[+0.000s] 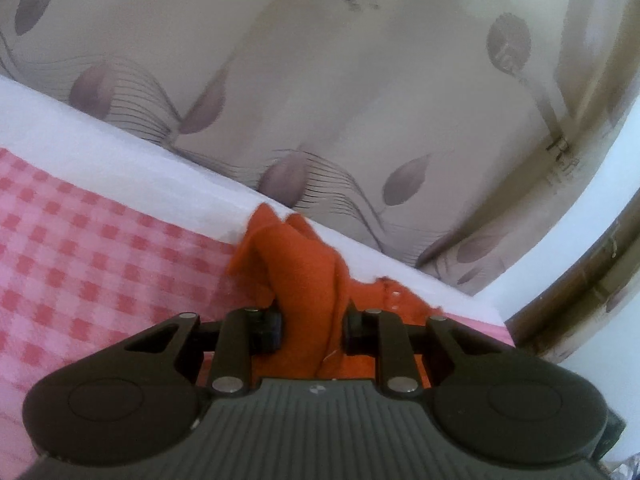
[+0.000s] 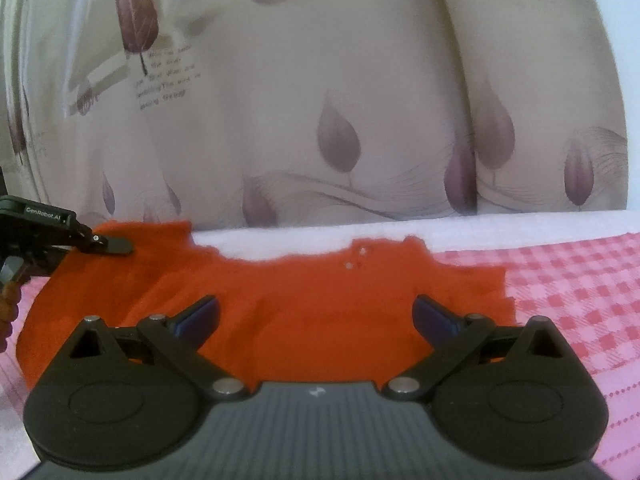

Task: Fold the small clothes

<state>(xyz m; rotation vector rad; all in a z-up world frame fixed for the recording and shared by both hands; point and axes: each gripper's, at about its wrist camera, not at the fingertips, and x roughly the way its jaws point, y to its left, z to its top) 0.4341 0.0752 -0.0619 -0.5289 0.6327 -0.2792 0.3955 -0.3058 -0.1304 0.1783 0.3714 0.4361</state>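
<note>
A small orange garment (image 2: 304, 304) lies on the pink checked cloth (image 2: 580, 280), its buttoned neckline toward the curtain. My right gripper (image 2: 316, 320) is open and empty, hovering over the garment's middle. My left gripper (image 1: 312, 326) is shut on a bunched-up fold of the orange garment (image 1: 304, 264), which stands up between its pads. The left gripper also shows in the right wrist view (image 2: 116, 245), at the garment's far left sleeve.
A beige curtain with purple leaf prints (image 2: 340, 100) hangs right behind the table. A white strip of cover (image 1: 120, 160) runs along the table's back edge. A white wall and brown frame (image 1: 592, 292) stand at the right in the left wrist view.
</note>
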